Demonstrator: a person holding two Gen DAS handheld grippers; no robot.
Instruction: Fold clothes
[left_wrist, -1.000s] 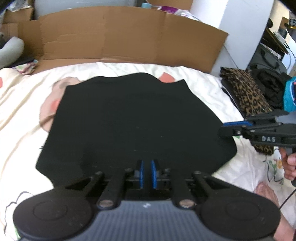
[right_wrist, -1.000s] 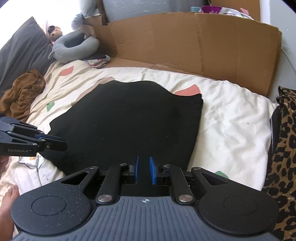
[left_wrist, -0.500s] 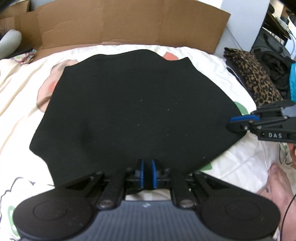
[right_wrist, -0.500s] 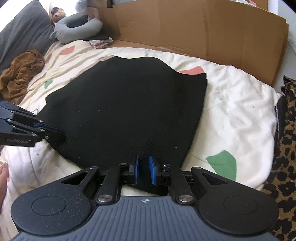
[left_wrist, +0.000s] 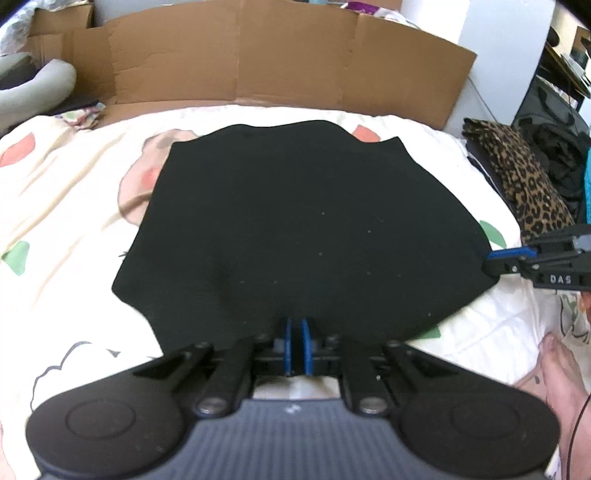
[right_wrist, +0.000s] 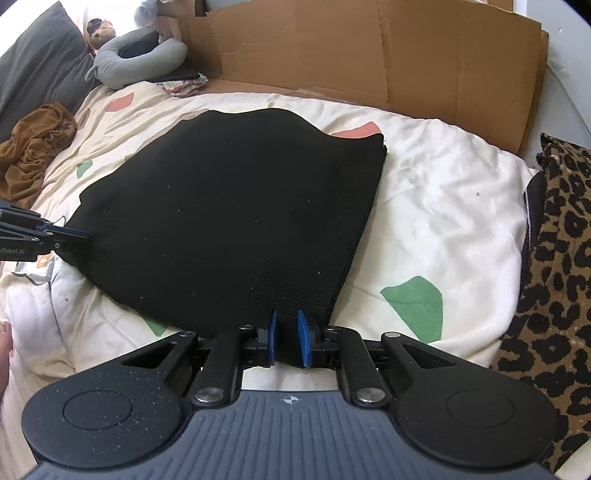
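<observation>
A black garment (left_wrist: 303, 221) lies spread flat on the patterned bed sheet (left_wrist: 66, 192). Its near edge runs between my two grippers. My left gripper (left_wrist: 296, 330) pinches that edge near its left end, its jaws still closing on the fabric. From the right wrist view the left gripper (right_wrist: 79, 236) shows at the cloth's left corner. My right gripper (right_wrist: 286, 325) is shut on the near right corner of the black garment (right_wrist: 236, 206). The left wrist view shows the right gripper (left_wrist: 493, 260) at the cloth's right edge.
Flattened cardboard (left_wrist: 280, 59) stands along the bed's far side. A leopard-print cloth (right_wrist: 557, 258) lies at the right, a brown garment (right_wrist: 33, 147) and a grey pillow (right_wrist: 140, 55) at the far left. A person's bare foot (left_wrist: 557, 373) rests near the right edge.
Both grippers have drawn the garment's near edge toward me and lowered it onto the sheet. Green patches of the sheet now show beside the cloth.
</observation>
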